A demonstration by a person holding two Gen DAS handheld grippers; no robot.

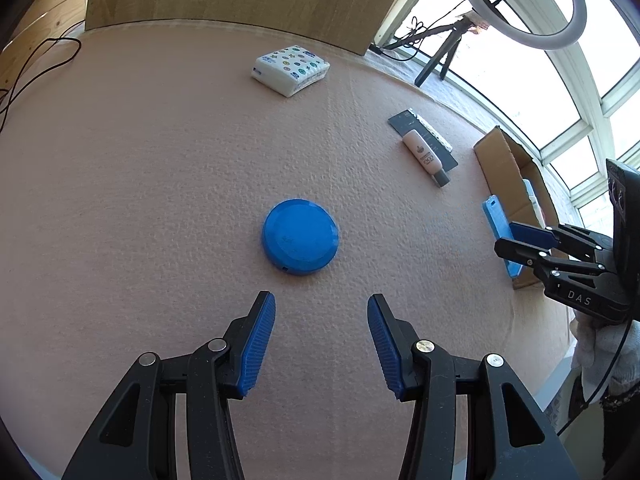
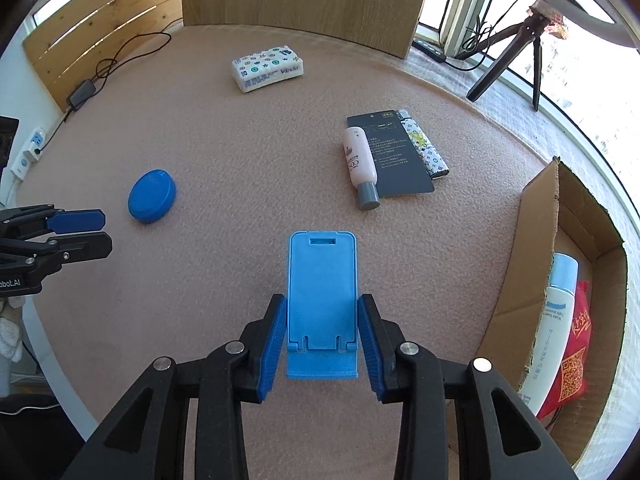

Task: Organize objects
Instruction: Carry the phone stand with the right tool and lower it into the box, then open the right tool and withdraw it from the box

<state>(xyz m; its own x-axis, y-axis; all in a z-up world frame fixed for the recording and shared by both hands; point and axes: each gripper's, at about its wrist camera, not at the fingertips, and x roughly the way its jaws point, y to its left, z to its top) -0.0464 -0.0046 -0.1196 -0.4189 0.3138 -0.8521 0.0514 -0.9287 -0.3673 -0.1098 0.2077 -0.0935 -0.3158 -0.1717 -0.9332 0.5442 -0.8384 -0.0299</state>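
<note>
My right gripper (image 2: 322, 320) is shut on a light blue phone stand (image 2: 320, 288), held flat between the blue pads above the pink table; the stand also shows in the left wrist view (image 1: 498, 228). My left gripper (image 1: 321, 312) is open and empty, just short of a blue round case (image 1: 300, 236), which also shows in the right wrist view (image 2: 152, 196). A cardboard box (image 2: 536, 264) stands to the right of the right gripper, with a white bottle (image 2: 554, 320) and a red packet (image 2: 576, 344) inside.
A tissue pack (image 2: 267, 67) lies at the far side. A pink tube (image 2: 360, 164), a dark card (image 2: 394, 156) and a patterned lighter (image 2: 426, 148) lie together at the middle right. A tripod with ring light (image 2: 516, 56) stands by the window. Cables and a power strip (image 2: 28, 152) lie to the left.
</note>
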